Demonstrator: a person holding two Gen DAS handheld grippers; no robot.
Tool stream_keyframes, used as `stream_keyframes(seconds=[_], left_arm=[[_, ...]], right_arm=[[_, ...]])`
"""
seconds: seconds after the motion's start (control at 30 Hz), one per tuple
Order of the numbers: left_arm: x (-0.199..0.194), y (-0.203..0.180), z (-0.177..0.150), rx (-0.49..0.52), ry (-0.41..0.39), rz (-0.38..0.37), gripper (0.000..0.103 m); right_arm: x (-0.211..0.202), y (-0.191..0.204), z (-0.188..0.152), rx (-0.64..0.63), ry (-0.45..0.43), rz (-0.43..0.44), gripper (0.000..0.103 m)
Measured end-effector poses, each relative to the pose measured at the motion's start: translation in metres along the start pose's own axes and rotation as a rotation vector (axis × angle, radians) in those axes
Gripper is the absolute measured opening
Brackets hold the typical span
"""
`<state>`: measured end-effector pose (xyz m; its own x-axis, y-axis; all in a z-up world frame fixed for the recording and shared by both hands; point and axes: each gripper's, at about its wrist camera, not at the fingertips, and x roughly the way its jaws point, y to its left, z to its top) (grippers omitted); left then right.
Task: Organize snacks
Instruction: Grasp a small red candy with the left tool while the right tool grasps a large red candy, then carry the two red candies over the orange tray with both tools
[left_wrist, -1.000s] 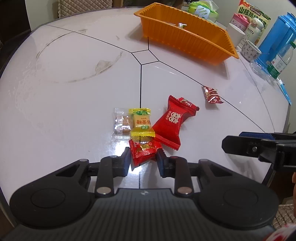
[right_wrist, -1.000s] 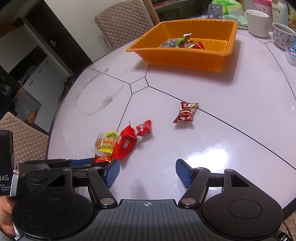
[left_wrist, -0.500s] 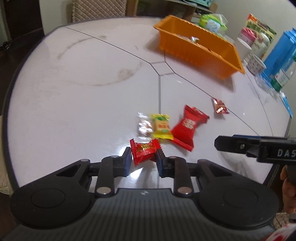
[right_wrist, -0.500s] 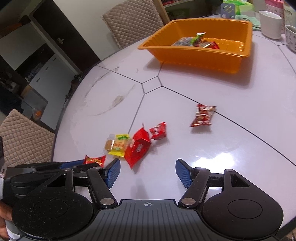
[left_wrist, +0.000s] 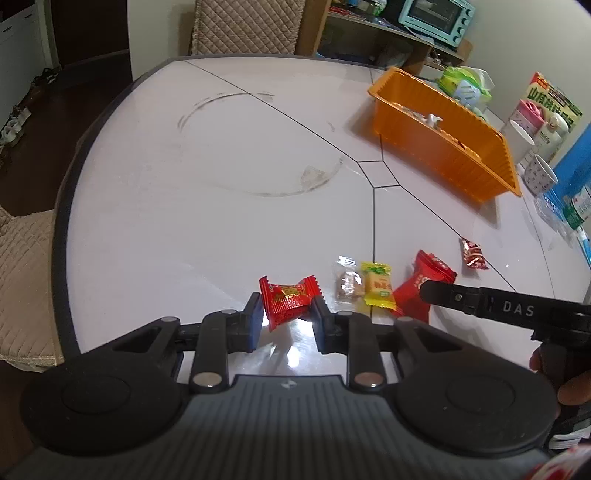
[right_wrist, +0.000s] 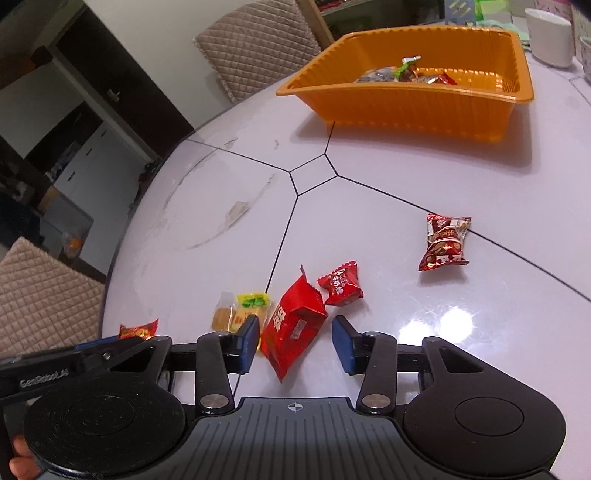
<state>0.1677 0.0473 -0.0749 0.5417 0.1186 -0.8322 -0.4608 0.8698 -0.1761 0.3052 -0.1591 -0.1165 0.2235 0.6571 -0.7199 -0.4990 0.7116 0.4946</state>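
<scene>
Fingers of the left gripper (left_wrist: 288, 314) clench a small red snack (left_wrist: 289, 300) clear of the bench (left_wrist: 221, 206), ready for the orange tray (left_wrist: 454, 155) ahead, while right gripper (right_wrist: 293, 341) fingers have just been closing, not yet pinching, around the large red packet (right_wrist: 291, 328).

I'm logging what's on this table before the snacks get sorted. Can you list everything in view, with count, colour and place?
small red snack: 1, red, held off the table
large red packet: 1, red, table, between the right fingers
small red packets: 2, red, one beside the large packet, one apart to the right
yellow snack: 1, yellow, left of the large packet
clear-wrapped snack: 1, clear with brown, beside the yellow one
orange tray: 1, far side, several snacks inside
white table: 1
mugs: 2, white, behind the tray
left gripper: shut on the small red snack
right gripper: jaws just closing, not yet pressing the large packet
</scene>
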Motion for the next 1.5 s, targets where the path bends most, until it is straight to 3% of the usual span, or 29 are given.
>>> stream_keyframes(seconds=[0.43,0.77,1.5], left_arm=[[-0.002,0.009,0.002,-0.015,-0.001,0.01,0.024],[-0.006,0.003,0.008,0.007,-0.017,-0.016,0.024],[0.007,-0.092,0.056,0.16,-0.066,-0.155,0.024]], right_arm=[[0.005,0.003,-0.005,-0.019,-0.011,-0.018,0.026],[-0.025,-0.001,0.001,-0.018,-0.02,-0.032,0.025],[-0.098,-0.054,0.036,0.061,-0.114,-0.129,0.025]])
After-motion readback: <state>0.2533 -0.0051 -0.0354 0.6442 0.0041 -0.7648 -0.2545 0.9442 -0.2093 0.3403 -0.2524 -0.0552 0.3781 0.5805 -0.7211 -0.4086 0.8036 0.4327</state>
